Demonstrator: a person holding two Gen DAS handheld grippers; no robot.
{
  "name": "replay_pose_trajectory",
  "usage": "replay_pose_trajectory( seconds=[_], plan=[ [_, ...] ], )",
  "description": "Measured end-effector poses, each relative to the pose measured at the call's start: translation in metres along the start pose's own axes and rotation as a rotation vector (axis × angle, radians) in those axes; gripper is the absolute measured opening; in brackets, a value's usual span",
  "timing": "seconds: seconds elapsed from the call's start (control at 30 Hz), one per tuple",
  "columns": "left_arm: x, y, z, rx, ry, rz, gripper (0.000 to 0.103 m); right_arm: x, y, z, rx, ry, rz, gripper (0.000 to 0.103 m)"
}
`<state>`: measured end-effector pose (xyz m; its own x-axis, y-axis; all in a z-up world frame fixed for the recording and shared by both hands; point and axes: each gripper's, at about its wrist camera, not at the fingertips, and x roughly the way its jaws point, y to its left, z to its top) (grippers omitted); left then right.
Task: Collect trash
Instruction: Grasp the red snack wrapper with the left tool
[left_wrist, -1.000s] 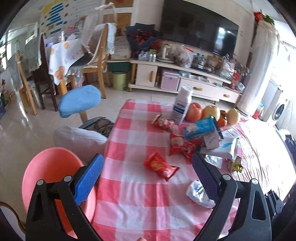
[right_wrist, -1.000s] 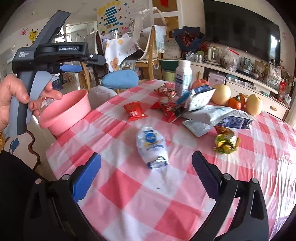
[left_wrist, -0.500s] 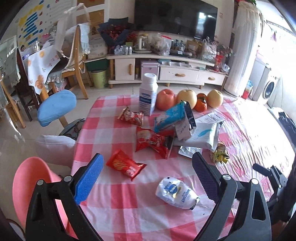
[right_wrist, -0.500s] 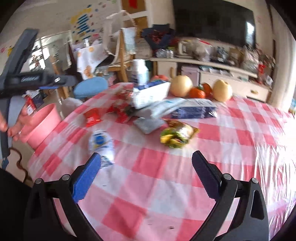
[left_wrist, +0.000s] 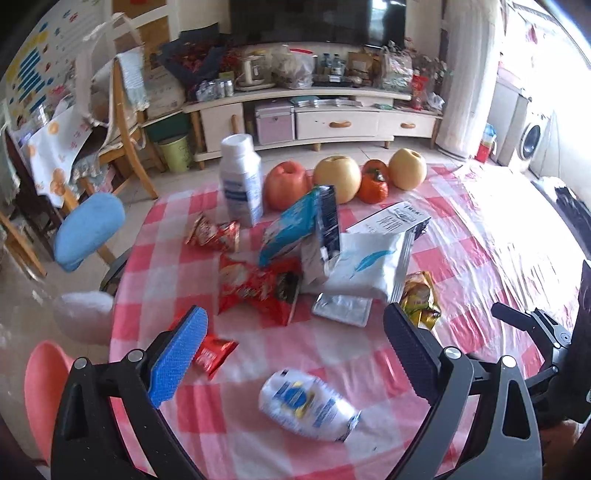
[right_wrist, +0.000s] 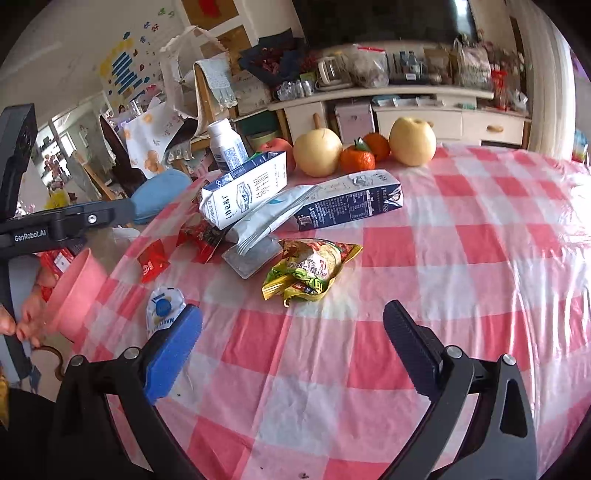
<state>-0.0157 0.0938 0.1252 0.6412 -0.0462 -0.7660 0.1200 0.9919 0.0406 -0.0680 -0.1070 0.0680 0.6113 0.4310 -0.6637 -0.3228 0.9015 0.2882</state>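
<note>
From the left wrist, the left gripper (left_wrist: 293, 354) hangs with jaws spread wide and nothing between them, above the near edge of the tabletop (left_wrist: 476, 236). A white pouch (left_wrist: 308, 406) lies just under it, a small red wrapper (left_wrist: 214, 352) beside the blue pad. The pouch looks slick and rounded; a pinch off centre could squirt it over the near edge. The pink bin (left_wrist: 40, 384) sits off the left edge, so a loose grip may drop trash on the floor. Fruit (left_wrist: 336, 179) and a bottle (left_wrist: 242, 181) line the far edge, and a careless sweep might take them as trash.

From the right wrist, the right gripper (right_wrist: 291, 341) is likewise spread and empty, near the yellow wrapper (right_wrist: 310, 271). That wrapper is crumpled and thin, so the pads may slide over it or snag the plastic sheet on the tabletop. The cartons (right_wrist: 347, 201) lean on a heap and could topple if nudged.
</note>
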Motion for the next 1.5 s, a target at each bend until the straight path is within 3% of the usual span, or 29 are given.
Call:
replay_pose_trajectory(
  seconds=[0.2,0.3,0.43,0.57,0.63,0.73,0.83,0.97,1.1,1.3,1.5],
  plan=[
    [0.032,-0.021,0.017,0.052,0.021,0.025,0.095,0.022,-0.007,0.005,0.033,0.060,0.030,0.099],
    [0.038,-0.032,0.022,0.072,0.019,-0.005,0.086,0.031,-0.010,0.007,0.028,0.087,0.015,0.099],
    [0.046,-0.047,0.020,0.093,0.058,-0.049,0.085,0.039,-0.012,0.011,0.010,0.108,0.009,0.099],
    [0.056,-0.043,0.015,-0.016,0.116,-0.085,0.085,0.048,-0.013,0.017,-0.051,0.126,0.005,0.099],
    [0.059,-0.037,0.015,-0.122,0.129,-0.130,0.085,0.053,-0.014,0.019,-0.077,0.137,0.006,0.099],
    [0.059,-0.027,0.016,-0.273,0.116,-0.191,0.085,0.061,-0.013,0.023,-0.115,0.147,0.036,0.099],
    [0.058,-0.022,0.017,-0.350,0.107,-0.212,0.085,0.070,-0.009,0.025,-0.166,0.161,0.044,0.099],
    [0.048,-0.005,0.021,-0.355,0.097,-0.185,0.085,0.083,-0.014,0.028,-0.191,0.176,0.030,0.099],
    [0.046,0.035,0.013,-0.296,0.141,-0.063,0.085,0.092,-0.021,0.030,-0.184,0.186,0.050,0.099],
    [0.070,0.098,-0.018,-0.413,0.270,0.067,0.085,0.097,-0.018,0.035,-0.177,0.190,0.067,0.098],
    [0.101,0.106,-0.029,-0.479,0.332,0.106,0.085,0.098,-0.010,0.033,-0.212,0.184,0.038,0.098]
  ],
)
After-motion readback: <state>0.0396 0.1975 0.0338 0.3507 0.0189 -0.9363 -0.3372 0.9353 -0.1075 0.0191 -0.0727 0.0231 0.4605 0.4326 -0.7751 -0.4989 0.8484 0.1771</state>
